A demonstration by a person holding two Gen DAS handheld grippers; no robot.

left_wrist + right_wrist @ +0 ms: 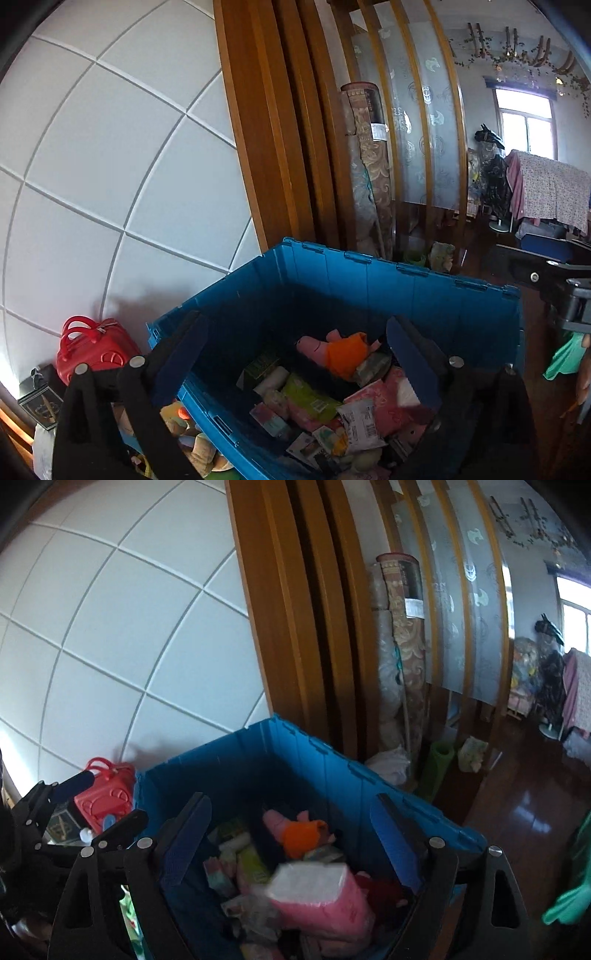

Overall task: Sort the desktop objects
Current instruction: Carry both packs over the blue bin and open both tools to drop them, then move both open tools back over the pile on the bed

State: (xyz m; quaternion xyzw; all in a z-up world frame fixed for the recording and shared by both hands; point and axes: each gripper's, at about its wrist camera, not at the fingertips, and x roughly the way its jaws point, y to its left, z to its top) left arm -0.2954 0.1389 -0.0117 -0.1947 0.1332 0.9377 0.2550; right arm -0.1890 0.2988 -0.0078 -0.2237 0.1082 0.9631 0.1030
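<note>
Left gripper [295,354]: hovering wide open, empty, over the blue crate [406,295].
Right gripper [291,838]: gaping wide above a blurred pink pack [321,897], not touching it.
Crate: holding packets and a pink plush toy [332,350].
Room: white panelled wall [110,166], wooden frame [266,129], dark glossy floor [524,812].

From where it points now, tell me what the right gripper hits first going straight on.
Likely the pink pack lying in the blue bin, directly between the open jaws of the right gripper; depth is uncertain.

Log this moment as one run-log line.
left gripper: open, empty | right gripper: open, empty | both over blue bin | pink tissue pack blurred below right gripper
</note>
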